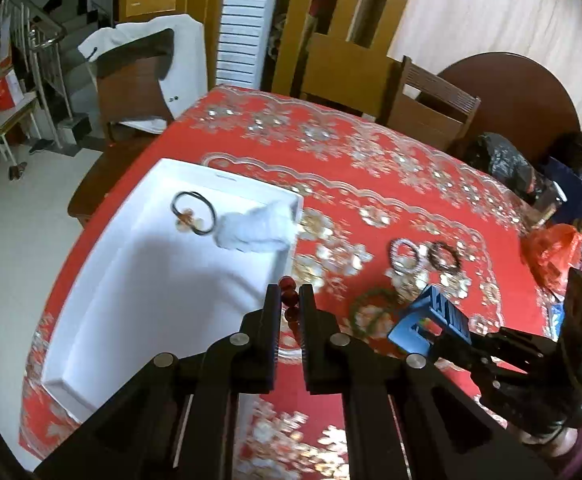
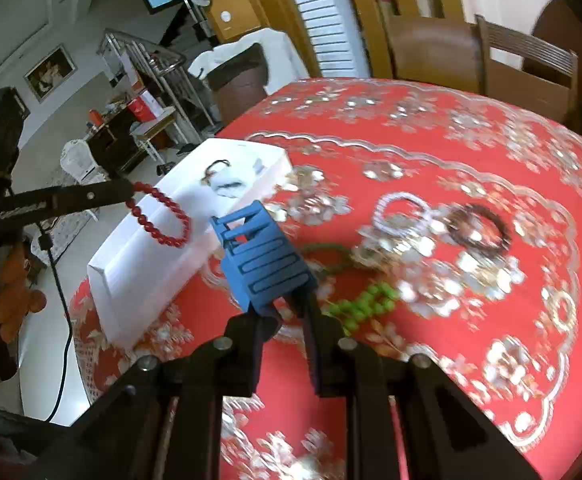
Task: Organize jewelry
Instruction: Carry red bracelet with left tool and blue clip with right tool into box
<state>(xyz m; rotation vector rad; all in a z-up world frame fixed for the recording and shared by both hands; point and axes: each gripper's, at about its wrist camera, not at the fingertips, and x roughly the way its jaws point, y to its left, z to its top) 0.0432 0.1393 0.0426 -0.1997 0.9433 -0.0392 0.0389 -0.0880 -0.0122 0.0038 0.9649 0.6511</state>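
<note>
My left gripper (image 1: 289, 294) is shut on a red bead bracelet (image 1: 291, 308), which hangs from it over the white box's near edge in the right wrist view (image 2: 163, 216). The white open box (image 1: 139, 280) holds a thin dark bangle (image 1: 193, 213) and a white cloth (image 1: 257, 230). My right gripper (image 2: 291, 300) is shut on a bright green bead bracelet (image 2: 365, 304) just above the red tablecloth; a blue block (image 2: 263, 256) sits on its left finger. A white bead bracelet (image 2: 401, 214), a dark bead bracelet (image 2: 479, 226) and a dull green bracelet (image 2: 327, 258) lie on the cloth.
The table has a red patterned cloth (image 1: 371, 184). Wooden chairs (image 1: 431, 108) stand at the far side, another chair with white fabric (image 1: 139, 80) at the left. Black bags (image 1: 507, 164) and a red bag (image 1: 555, 252) sit at the table's right edge.
</note>
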